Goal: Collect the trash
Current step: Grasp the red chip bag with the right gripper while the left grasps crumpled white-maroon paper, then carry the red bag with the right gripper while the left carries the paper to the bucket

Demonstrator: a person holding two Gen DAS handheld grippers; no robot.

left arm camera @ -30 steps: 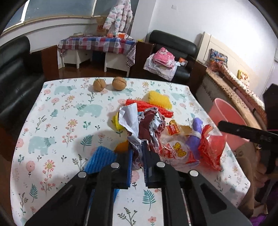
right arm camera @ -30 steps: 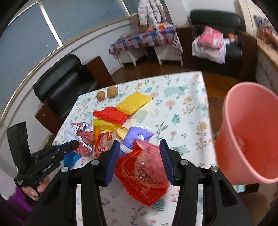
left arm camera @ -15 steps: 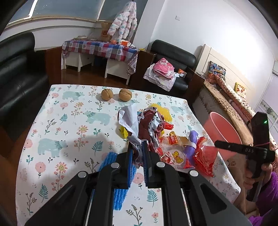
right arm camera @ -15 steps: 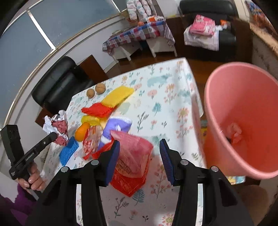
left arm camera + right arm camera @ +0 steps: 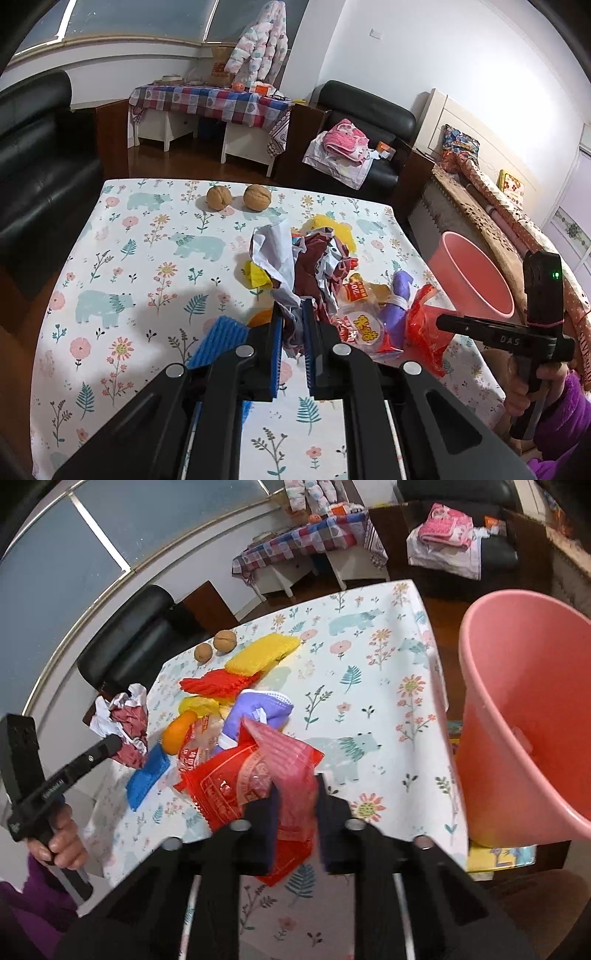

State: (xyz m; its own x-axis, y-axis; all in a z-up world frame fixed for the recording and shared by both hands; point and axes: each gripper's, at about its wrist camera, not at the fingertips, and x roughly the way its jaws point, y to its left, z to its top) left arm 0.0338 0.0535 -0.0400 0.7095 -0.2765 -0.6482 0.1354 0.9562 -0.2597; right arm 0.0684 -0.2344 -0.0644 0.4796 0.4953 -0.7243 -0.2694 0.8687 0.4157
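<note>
Both views are bright and evenly lit from overhead indoor light, while the window (image 5: 74, 554) behind shows dull blue-grey. A soft shadow (image 5: 177, 306) lies on the tablecloth (image 5: 122, 258) ahead and left of the left gripper (image 5: 293, 343). Fisheye bending curves the walls and darkens the corners into black rims. The left view is sharp. In the right view the closing jaws of the right gripper (image 5: 295, 819) and the red bag (image 5: 258, 775) between them smear with motion blur.

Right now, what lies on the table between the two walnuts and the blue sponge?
In the left wrist view, only bare flowered tablecloth lies between the walnuts and the blue sponge.
</note>
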